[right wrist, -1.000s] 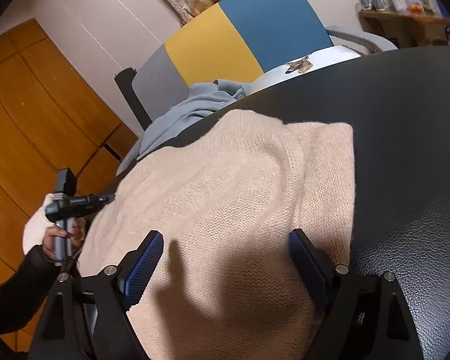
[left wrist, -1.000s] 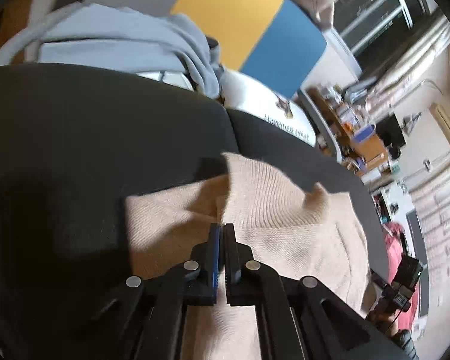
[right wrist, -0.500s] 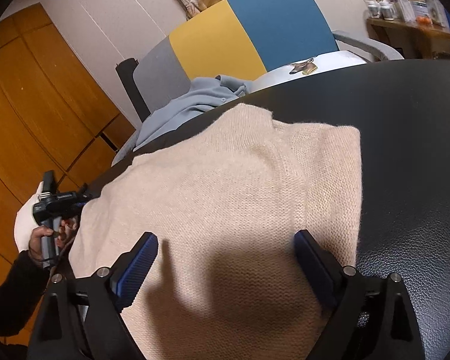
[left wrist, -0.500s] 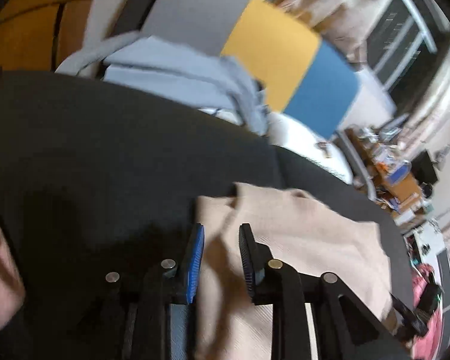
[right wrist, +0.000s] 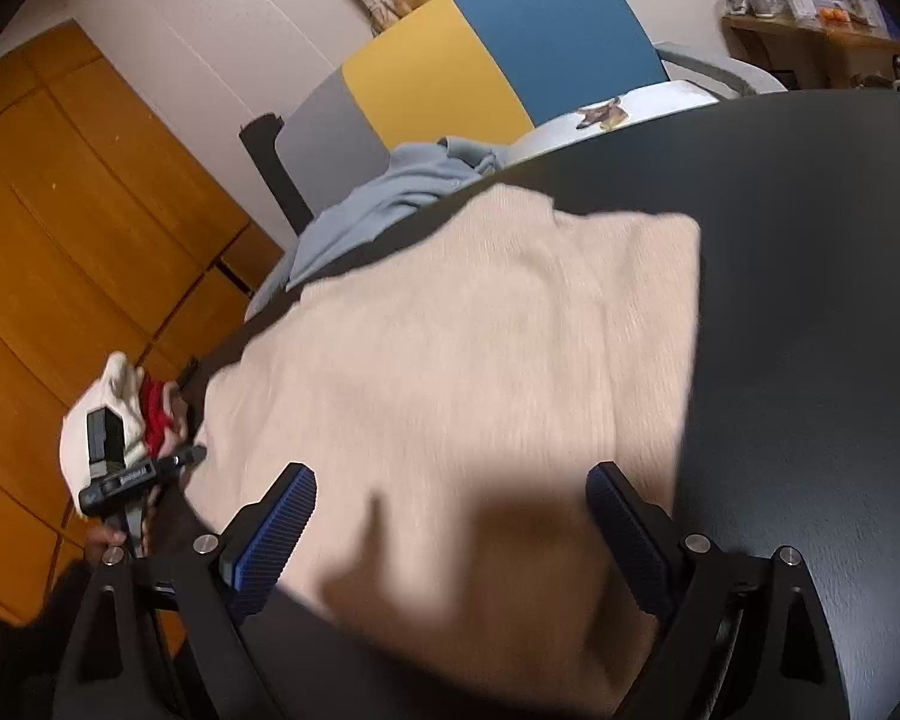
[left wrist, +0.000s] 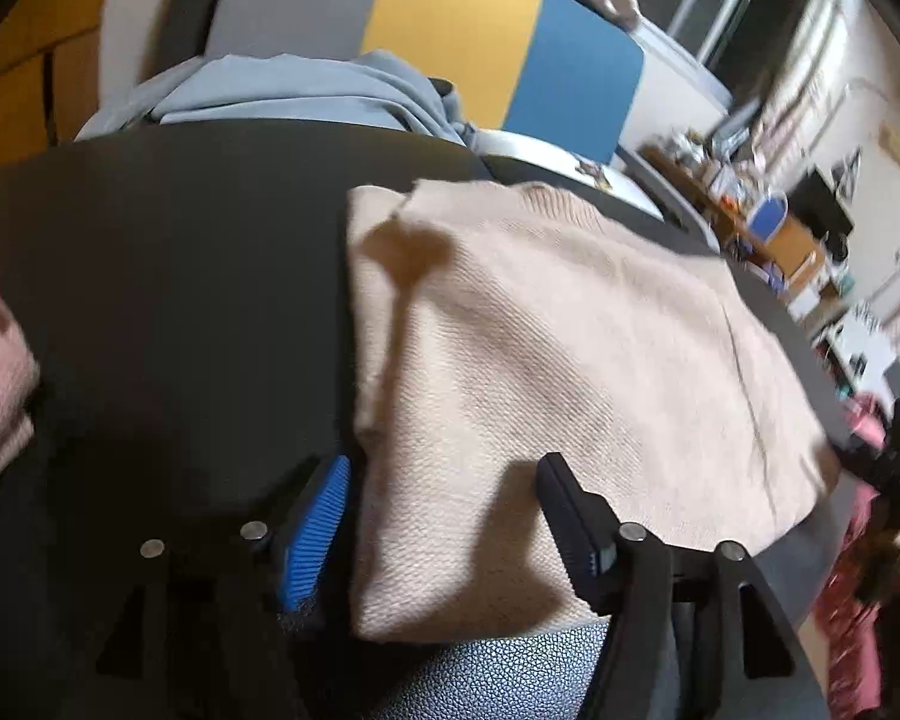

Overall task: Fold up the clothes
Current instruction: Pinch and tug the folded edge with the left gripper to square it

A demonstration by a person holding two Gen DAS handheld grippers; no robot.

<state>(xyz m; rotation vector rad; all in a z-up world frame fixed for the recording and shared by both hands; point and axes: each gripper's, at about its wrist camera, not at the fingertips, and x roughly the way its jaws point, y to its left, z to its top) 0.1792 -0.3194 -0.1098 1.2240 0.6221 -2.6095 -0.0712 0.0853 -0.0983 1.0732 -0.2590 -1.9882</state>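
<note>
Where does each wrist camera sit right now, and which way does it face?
Left wrist: on the left gripper, jaws open, aimed down across the beige sweater on the black table.
Right wrist: on the right gripper, jaws open, over the same sweater; the person's left hand shows.
Shared: sweater, table, grey-yellow-blue chair, light blue garment.

Sweater (left wrist: 570,360): beige knitted cloth, matt, finely ribbed.
Table (right wrist: 810,300): black, leather-like grain, dull sheen.
Gripper pads (right wrist: 276,531): blue, ridged, seemingly rubber.
Gripper frame (right wrist: 732,588): matt black plastic, bright metal pins.
Garment behind (left wrist: 306,90): smooth pale-blue cloth.
Cabinet (right wrist: 60,210): orange-brown wood, smooth.
</note>
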